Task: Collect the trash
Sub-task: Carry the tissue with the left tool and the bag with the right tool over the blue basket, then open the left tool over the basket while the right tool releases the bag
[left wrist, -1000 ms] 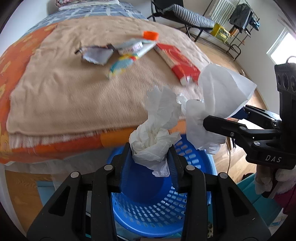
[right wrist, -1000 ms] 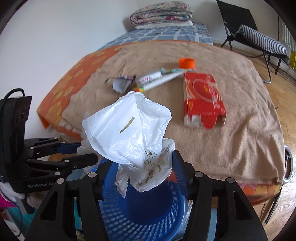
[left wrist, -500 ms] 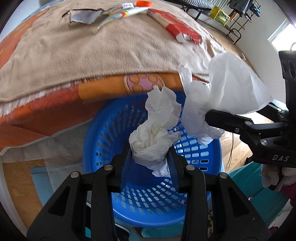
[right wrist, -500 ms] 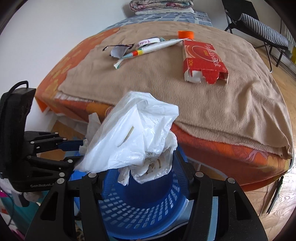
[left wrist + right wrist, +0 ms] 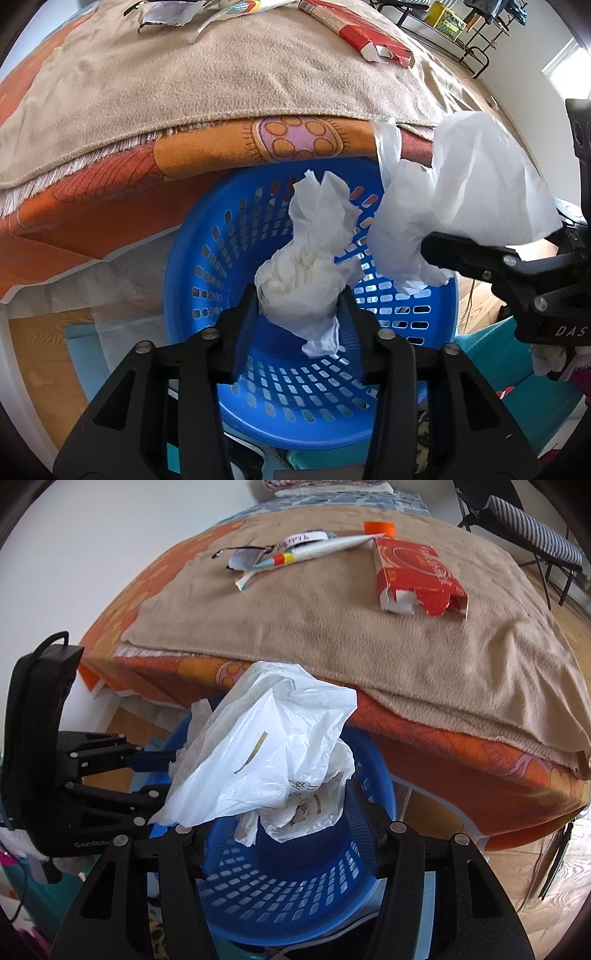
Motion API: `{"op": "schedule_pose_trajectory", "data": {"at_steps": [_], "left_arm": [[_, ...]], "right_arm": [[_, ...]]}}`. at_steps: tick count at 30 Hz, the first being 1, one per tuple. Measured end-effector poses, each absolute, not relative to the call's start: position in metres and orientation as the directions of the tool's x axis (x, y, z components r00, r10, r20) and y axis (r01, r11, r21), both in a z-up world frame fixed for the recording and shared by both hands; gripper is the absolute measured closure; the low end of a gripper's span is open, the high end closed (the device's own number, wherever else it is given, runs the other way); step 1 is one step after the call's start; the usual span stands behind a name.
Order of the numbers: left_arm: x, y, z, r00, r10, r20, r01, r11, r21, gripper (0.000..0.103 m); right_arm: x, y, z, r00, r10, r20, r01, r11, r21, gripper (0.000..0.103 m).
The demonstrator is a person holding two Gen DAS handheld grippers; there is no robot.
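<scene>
While poised over the blue basket (image 5: 207, 258) for dropping: left gripper (image 5: 299, 306), jaws opening around tissue (image 5: 314, 266); right gripper (image 5: 273, 805), at three o'clock, clamps plastic bag (image 5: 266, 746).

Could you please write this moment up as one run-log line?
left tongs: opening, crumpled tissue between pads | right tongs: gripping white plastic bag | both over blue basket | red carton on bed

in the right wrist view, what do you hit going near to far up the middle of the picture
right gripper → white plastic bag between its fingers, over the blue basket → orange bed edge → tan blanket → red carton → orange cap
</scene>
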State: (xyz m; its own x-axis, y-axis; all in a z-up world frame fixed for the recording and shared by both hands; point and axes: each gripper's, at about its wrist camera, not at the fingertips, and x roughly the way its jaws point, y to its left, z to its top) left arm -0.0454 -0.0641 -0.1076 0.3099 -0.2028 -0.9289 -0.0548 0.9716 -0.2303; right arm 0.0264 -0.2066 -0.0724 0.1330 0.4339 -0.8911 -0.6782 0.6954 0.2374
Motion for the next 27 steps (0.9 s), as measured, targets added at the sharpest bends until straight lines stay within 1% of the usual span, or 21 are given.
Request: {"op": "schedule_pose_trajectory", "data": {"at_steps": [5,9,13,17,21,27], "left_arm": [[-0.046,-0.064,-0.107,0.312,-0.198,-0.929,-0.055,0.973,-0.225,0.049],[-0.044,-0.063,-0.107,0.307,-0.197,-0.931,-0.058,0.972,-0.225,0.042],[-0.043,-0.063,-0.107,0.302,-0.194,-0.933,-0.061,0.973,-0.222,0.042],[-0.043,-0.061,-0.107,0.303,-0.194,-0.933,-0.070,0.972,-0.225,0.042],[-0.043,-0.058,-0.105,0.309,-0.192,-0.931,-0.081,0.970,-0.227,0.042],[-0.044,-0.055,-0.101,0.318,-0.191,-0.929,-0.084,0.970,-0.228,0.042]], "right_arm": [[0.029,-0.207,-0.077,0.090,0.435,-0.896,-0.658,0.701,0.274,0.039],[0.029,-0.208,-0.079,0.083,0.433,-0.898,-0.648,0.708,0.281,0.039],[0.030,-0.207,-0.082,0.079,0.428,-0.900,-0.646,0.710,0.281,0.039],[0.032,-0.205,-0.090,0.008,0.453,-0.892,-0.621,0.701,0.351,0.039],[0.032,-0.204,-0.094,0.000,0.433,-0.901,-0.617,0.710,0.341,0.038],[0.024,-0.200,-0.090,-0.050,0.451,-0.891,-0.640,0.671,0.376,0.038]]}}
